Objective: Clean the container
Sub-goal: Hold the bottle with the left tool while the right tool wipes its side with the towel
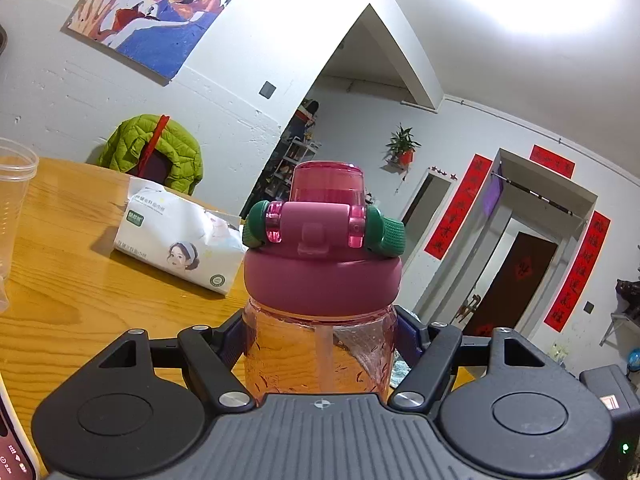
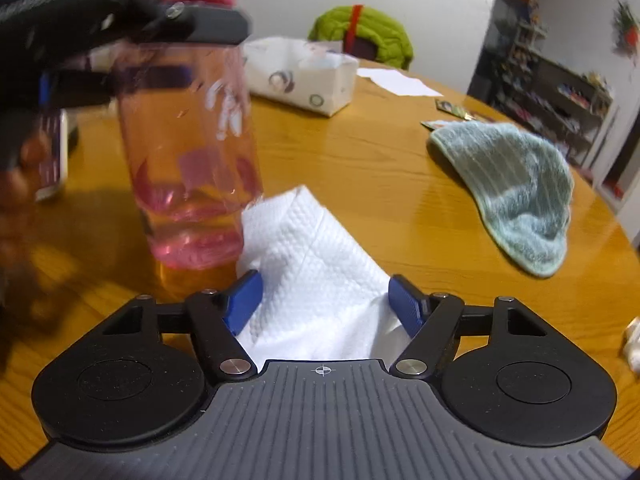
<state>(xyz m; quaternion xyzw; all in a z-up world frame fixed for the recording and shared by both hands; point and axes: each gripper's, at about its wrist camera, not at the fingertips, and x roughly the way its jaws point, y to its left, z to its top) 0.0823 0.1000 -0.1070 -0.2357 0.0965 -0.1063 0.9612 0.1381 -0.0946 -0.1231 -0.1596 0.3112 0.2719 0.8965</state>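
The left claw (image 1: 320,336) squeezes the pink bottle (image 1: 320,344) just under its big pink lid (image 1: 322,280). It looks like it holds the bottle steady so the bottle can be wiped. In the right view the bottle tilts a little over the table, and I cannot tell if its bottom touches the wood.

The right claw (image 2: 326,300) has a white paper towel (image 2: 316,264) bunched between its blue fingers (image 2: 244,300). The fingers are apart and I cannot tell if they pinch the towel. The towel's tip is right beside the bottom of the bottle, maybe touching it. I think the wiping is at the low part now.

The table (image 2: 380,152) is round, yellow wood and shiny. On it are a pack of tissues (image 2: 304,76), a green cloth (image 2: 516,188), a sheet of paper (image 2: 396,80) and a clear cup (image 1: 12,200). A green jacket (image 1: 156,152) hangs on a chair behind. The walls are white, with a big picture (image 1: 156,12) and red banners (image 1: 456,204) by a door.
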